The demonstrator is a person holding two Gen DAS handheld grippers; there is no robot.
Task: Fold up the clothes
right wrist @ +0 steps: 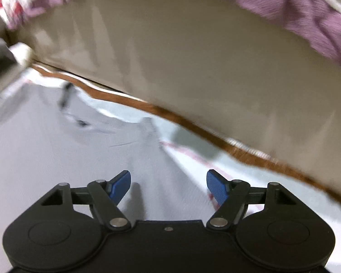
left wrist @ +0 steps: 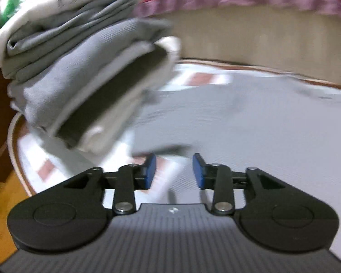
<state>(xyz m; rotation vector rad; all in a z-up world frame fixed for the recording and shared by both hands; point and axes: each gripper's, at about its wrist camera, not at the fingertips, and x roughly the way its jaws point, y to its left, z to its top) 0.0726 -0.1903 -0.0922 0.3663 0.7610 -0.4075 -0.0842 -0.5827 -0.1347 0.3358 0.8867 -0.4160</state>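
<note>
Grey garment (left wrist: 250,118) is spread flat on mat (left wrist: 200,77), dir. ahead of both claws; folded stack (left wrist: 75,68) far left. Left claw (left wrist: 174,170) and right claw (right wrist: 168,187) are held apart, empty; right is nearer garment's right edge.

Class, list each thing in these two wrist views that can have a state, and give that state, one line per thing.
left gripper: open, holding nothing
right gripper: open, holding nothing
grey garment: spread flat, not yet folded
stack of clothes: folded, piled at the left
bed cover: hanging over the bed's edge
</note>
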